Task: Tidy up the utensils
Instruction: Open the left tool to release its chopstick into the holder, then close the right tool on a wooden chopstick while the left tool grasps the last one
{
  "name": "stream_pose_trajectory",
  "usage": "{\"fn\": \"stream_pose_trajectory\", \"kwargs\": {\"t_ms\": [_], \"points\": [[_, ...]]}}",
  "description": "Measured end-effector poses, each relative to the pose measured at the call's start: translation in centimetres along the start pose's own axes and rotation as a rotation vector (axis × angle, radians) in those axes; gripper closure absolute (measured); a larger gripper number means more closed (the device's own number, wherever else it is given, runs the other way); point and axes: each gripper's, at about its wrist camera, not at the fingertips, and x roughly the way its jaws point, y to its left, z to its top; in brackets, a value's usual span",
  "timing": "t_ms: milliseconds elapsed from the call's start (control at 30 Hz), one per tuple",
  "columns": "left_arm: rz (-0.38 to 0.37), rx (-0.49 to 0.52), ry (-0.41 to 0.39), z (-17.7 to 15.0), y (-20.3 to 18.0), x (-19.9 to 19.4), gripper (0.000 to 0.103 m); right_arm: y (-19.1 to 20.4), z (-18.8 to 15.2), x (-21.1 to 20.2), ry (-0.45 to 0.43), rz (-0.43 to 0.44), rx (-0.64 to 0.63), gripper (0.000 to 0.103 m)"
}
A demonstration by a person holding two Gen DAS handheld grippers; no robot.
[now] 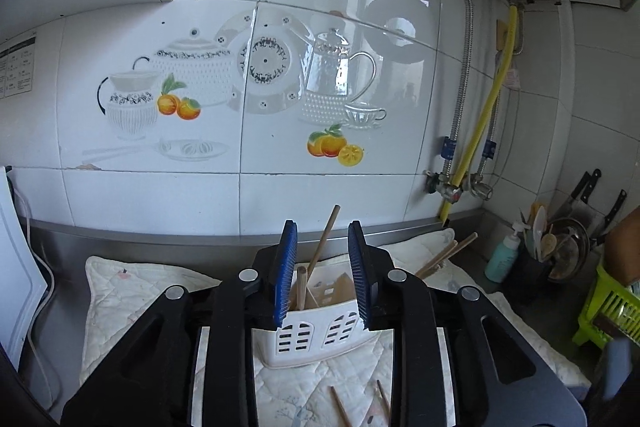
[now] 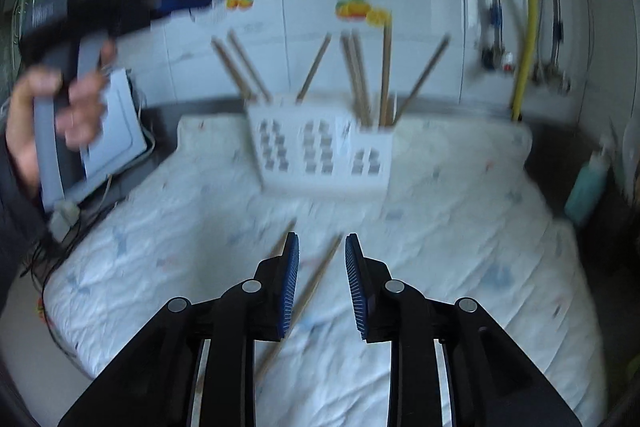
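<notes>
A white tiled wall with painted teapots stands behind a quilted mat (image 2: 460, 227) on the counter. The left gripper (image 1: 323, 239) hangs parted over the white holder (image 1: 316, 335), pinching nothing. The right gripper (image 2: 322, 241) is spread above a loose chopstick (image 2: 308, 291); it should probably straddle the stick squarely before closing.

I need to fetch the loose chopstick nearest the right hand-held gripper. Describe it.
Find the white quilted mat on the counter, in front of the white slotted holder. The chopstick lies flat there, slanting between the right hand-held gripper fingers, while the others stand upright.
</notes>
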Motion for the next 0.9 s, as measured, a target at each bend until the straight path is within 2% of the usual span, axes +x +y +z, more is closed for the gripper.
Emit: {"fn": "stream_pose_trajectory", "kwargs": {"t_ms": [67,167,200,233,367,433,500,633,800,900], "points": [[-0.006,-0.006,-0.01,-0.2,0.0,-1.2,0.076,0.5,-2.0,1.1,0.049,0.019,0.034,0.08],[0.006,0.009,-0.017,-1.1,0.0,-3.0,0.066,1.1,-4.5,2.4,0.11,0.051,0.112,0.082],[0.011,0.016,-0.021,-1.5,0.0,-3.5,0.057,1.3,-5.1,2.7,0.119,0.052,0.126,0.082],[0.023,0.031,-0.025,-2.0,0.0,-4.1,0.054,1.5,-5.6,2.9,0.129,0.058,0.144,0.083],[0.058,0.046,0.005,-4.2,0.4,-5.8,0.05,2.3,-6.3,3.6,0.138,0.063,0.193,0.087],[0.071,0.029,0.024,-5.3,0.9,-6.4,0.041,2.7,-6.5,3.9,0.143,0.062,0.214,0.087],[0.093,0.021,0.026,-6.6,1.4,-7.3,0.036,3.2,-6.5,4.0,0.137,0.021,0.196,0.087],[0.126,0.0,0.031,-8.8,2.4,-8.7,0.023,3.0,-6.8,4.2,0.144,0.018,0.235,0.087],[0.149,-0.003,0.097,-11.8,2.8,-9.0,0.02,3.1,-6.9,4.3,0.14,0.0,0.214,0.092],[0.123,-0.001,0.149,-13.6,2.7,-8.8,0.02,2.2,-6.9,4.1,0.142,0.018,0.238,0.095]]}}
